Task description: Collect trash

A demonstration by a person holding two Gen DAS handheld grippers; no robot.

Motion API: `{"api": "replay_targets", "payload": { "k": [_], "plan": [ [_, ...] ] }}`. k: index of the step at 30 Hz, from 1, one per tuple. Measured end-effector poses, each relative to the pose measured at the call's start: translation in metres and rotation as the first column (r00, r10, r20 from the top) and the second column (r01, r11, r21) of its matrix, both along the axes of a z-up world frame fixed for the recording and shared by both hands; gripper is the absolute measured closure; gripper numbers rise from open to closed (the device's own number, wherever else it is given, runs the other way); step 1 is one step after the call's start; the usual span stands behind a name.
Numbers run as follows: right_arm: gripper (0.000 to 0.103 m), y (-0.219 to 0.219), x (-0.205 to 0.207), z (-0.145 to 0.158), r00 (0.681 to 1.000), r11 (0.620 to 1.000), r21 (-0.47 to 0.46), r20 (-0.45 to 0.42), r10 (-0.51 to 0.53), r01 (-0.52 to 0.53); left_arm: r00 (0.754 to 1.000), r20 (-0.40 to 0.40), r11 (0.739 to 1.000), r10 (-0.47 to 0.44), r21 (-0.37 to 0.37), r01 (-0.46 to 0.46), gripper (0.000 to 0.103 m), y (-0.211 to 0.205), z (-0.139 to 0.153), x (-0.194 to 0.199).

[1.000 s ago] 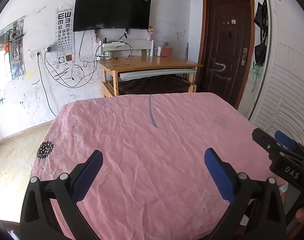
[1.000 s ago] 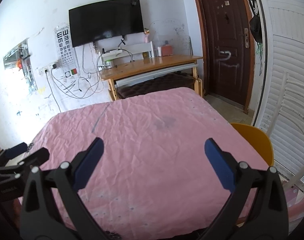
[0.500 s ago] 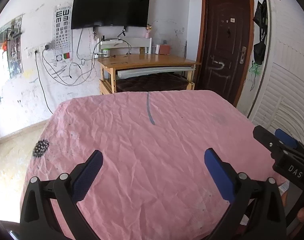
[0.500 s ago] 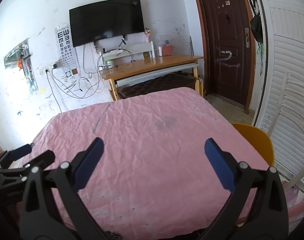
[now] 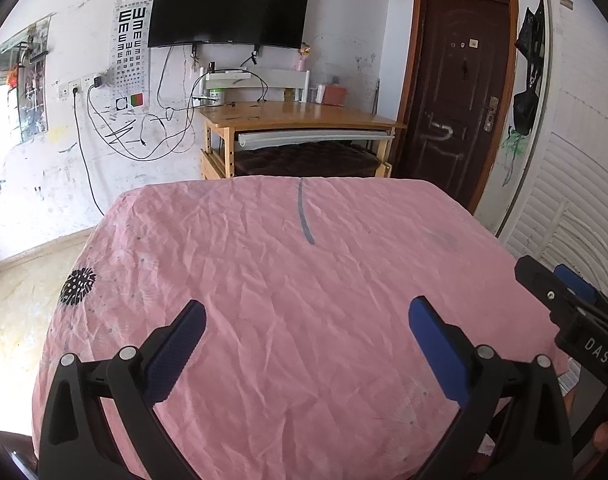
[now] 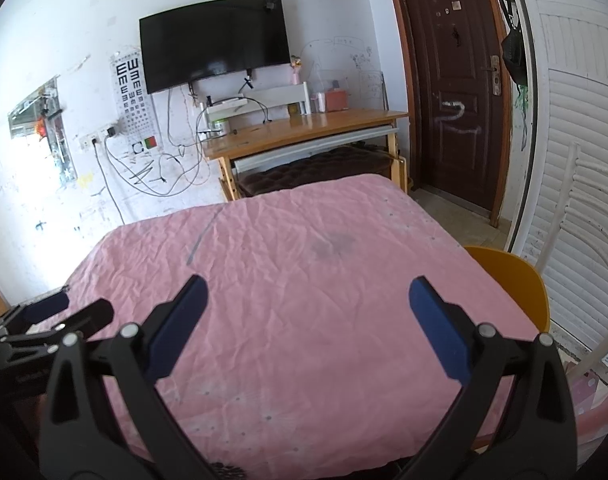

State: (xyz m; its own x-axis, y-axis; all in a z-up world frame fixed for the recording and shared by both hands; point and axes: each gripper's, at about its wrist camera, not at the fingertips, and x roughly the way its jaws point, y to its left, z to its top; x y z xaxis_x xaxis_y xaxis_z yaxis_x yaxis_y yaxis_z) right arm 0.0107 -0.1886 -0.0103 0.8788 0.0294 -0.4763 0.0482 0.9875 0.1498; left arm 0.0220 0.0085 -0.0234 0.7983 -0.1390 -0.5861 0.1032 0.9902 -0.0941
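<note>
Both hand-held grippers, left (image 5: pixel 306 330) and right (image 6: pixel 306 306), are hovering wide and empty over the wrinkled pink cloth-covered tabletop (image 5: pixel 304 280); no trash is showing, so scanning beyond its edges is advisable.

Wrinkled pink cloth (image 5: pixel 287 320) lies spread flat over the table.
A grey streak (image 5: pixel 304 216) runs from its far edge; a dark smudge (image 6: pixel 332 246) sits further right.

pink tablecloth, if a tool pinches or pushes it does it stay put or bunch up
The pink tablecloth is probably floppy: it is creased all over and droops over the table edges. A push would likely bunch it, since nothing visible weighs it down. Both tools, left and right, are open above it.
</note>
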Motion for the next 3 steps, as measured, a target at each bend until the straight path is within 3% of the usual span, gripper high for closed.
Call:
{"api": "replay_targets", "payload": {
  "k": [3],
  "plan": [
    [0.006,0.0003,0.0003,-0.0005,1.0,1.0,-0.002,-0.003,0.001,-0.001,1.0,-0.002,1.0,0.007,0.001,-0.007,0.007,-0.0008,-0.0006,0.0003]
  ]
}}
